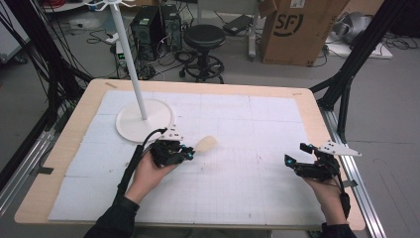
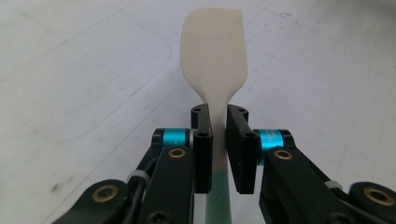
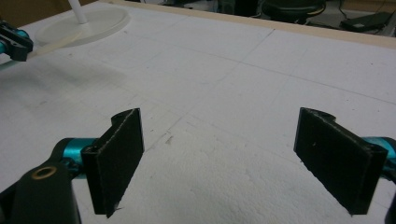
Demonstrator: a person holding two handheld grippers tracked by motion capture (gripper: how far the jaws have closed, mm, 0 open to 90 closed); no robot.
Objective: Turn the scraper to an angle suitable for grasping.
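- Cream-coloured silicone spatula (image 2: 213,51) with a pale green handle sits clamped between the jaws of my left gripper (image 2: 218,122), gripped at the narrow neck just below the blade.
- From the high view I see the spatula blade (image 1: 206,143) sticking out of my left gripper (image 1: 187,152) just beside the round white base of the pole stand (image 1: 133,124), on the side nearer me, held a little above the white gridded foam mat (image 1: 237,148).
- My left gripper view gives me the grip itself: both black pads pressed flat on the neck, blade pointing away, handle running down between the jaws.
- The right gripper view shows the spatula edge-on as a thin pale strip (image 3: 53,44) reaching toward the stand's base (image 3: 88,21).
- My right gripper (image 3: 218,154) has its jaws spread wide with bare mat between them; in the high view it (image 1: 297,154) hovers well apart from the stand, toward the mat's right edge.
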